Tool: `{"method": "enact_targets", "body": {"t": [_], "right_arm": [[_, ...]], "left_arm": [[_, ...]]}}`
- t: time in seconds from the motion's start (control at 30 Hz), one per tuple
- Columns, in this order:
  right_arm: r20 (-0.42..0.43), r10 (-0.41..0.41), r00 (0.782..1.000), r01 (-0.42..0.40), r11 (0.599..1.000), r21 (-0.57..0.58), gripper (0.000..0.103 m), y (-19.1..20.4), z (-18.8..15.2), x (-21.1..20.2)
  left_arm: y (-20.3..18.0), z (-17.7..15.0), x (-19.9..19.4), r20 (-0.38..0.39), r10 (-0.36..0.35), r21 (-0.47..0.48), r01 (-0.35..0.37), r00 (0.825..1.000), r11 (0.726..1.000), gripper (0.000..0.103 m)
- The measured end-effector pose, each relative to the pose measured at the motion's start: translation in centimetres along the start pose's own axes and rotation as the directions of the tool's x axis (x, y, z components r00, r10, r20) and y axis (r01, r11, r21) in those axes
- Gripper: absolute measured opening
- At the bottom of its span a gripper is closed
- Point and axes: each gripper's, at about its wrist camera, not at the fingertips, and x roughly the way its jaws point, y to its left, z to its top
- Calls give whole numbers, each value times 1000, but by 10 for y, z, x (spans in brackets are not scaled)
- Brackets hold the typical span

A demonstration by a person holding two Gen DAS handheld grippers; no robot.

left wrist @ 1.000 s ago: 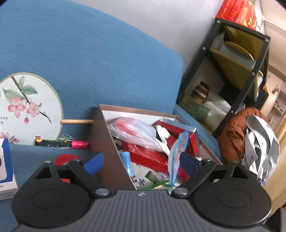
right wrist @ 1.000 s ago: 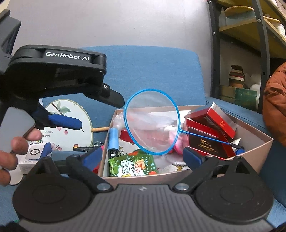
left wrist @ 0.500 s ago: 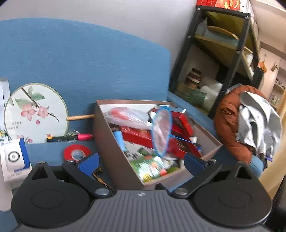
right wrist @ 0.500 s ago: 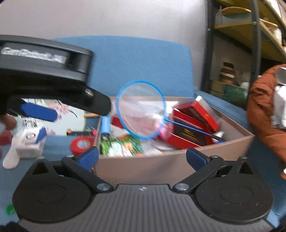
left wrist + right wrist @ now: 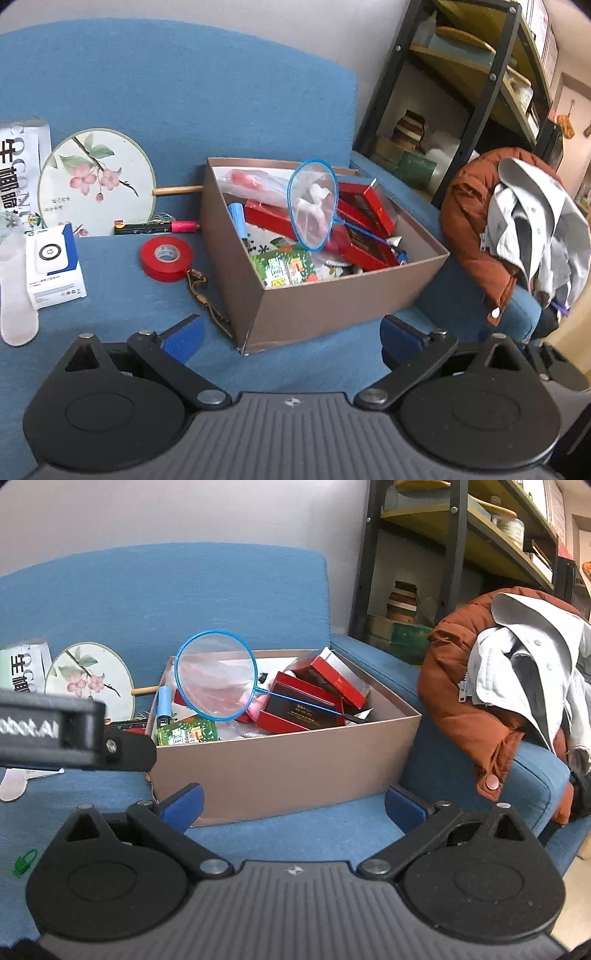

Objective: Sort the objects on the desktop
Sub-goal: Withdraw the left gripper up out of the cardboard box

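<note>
Woven, matt blue cloth on the sofa (image 5: pixel 110 288); smooth brown card with a faint sheen on the box (image 5: pixel 325 306), glossy red tape roll (image 5: pixel 166 256) just left of it. Fine translucent mesh in a thin blue plastic hoop on the net (image 5: pixel 314 205), shiny red packets (image 5: pixel 295 705) and crinkled green foil wrapper (image 5: pixel 284 267) inside. Farther left, pale printed fan (image 5: pixel 96 177) on a bare wooden handle; matt black plastic with blue pads (image 5: pixel 183 806) on the near gripper.

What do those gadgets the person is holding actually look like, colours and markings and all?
Both are matte black plastic. Each has a ribbed grey-black body, two round discs, and angled link bars with silver pins, ending in blue padded fingers. The left gripper and right gripper look identical. White lettering ending "obot.AI" marks the left one's side. No cables or sleeves show.
</note>
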Motion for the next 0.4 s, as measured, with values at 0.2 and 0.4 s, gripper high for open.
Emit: {"method": "enact_targets", "body": {"t": [0.2,0.4], "right_arm": [[6,-7,1000,7,1000,-14,101,3,2,-8],[11,-14,1000,14,1000,-14,101,3,2,-12]], "left_arm": [[-7,-6,-4,-17,22,18,-22,1000,1000,103],[-6,-9,-9,-14,-6,7,6,1000,1000,103]]}}
